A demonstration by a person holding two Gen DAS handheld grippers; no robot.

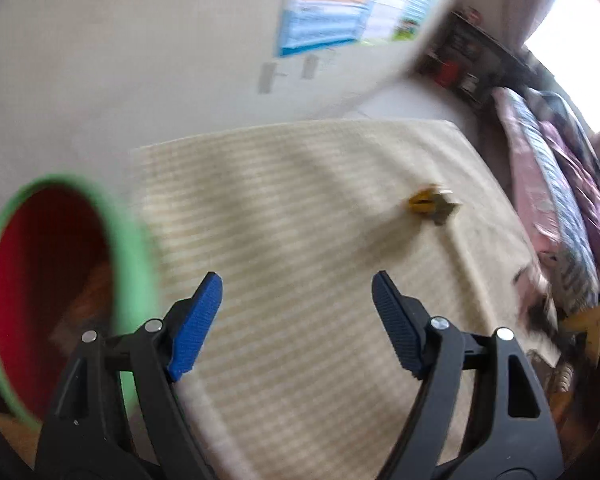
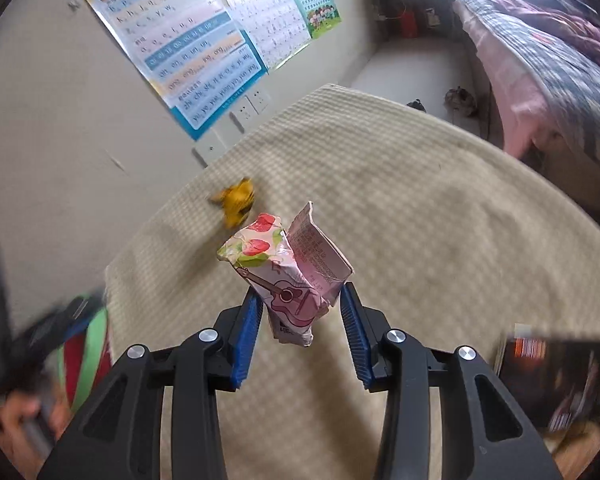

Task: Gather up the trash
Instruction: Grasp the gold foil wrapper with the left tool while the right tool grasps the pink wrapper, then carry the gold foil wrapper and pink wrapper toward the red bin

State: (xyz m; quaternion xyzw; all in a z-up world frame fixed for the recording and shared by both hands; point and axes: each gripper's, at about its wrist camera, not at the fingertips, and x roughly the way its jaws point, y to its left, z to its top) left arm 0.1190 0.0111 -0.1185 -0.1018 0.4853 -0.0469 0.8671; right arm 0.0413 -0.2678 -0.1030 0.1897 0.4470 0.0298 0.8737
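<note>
My right gripper (image 2: 300, 300) is shut on a crumpled pink carton (image 2: 284, 272) printed with strawberries and a guitar, and holds it above the checked beige tablecloth (image 2: 440, 240). A crumpled yellow wrapper (image 2: 236, 202) lies on the cloth beyond it, toward the wall; it also shows in the left wrist view (image 1: 430, 204), ahead and right of my left gripper (image 1: 298, 284). My left gripper is open and empty above the cloth. A bin with a green rim (image 1: 136, 240) and red inside stands at the table's left edge, close to my left fingers; it also shows in the right wrist view (image 2: 88, 344).
A wall with posters (image 2: 188, 52) and sockets (image 2: 244, 114) runs behind the table. A bed with a pink and checked cover (image 2: 540, 76) stands at the right. A dark book or box (image 2: 556, 380) lies at the table's near right. A dark shelf (image 1: 472, 56) stands far back.
</note>
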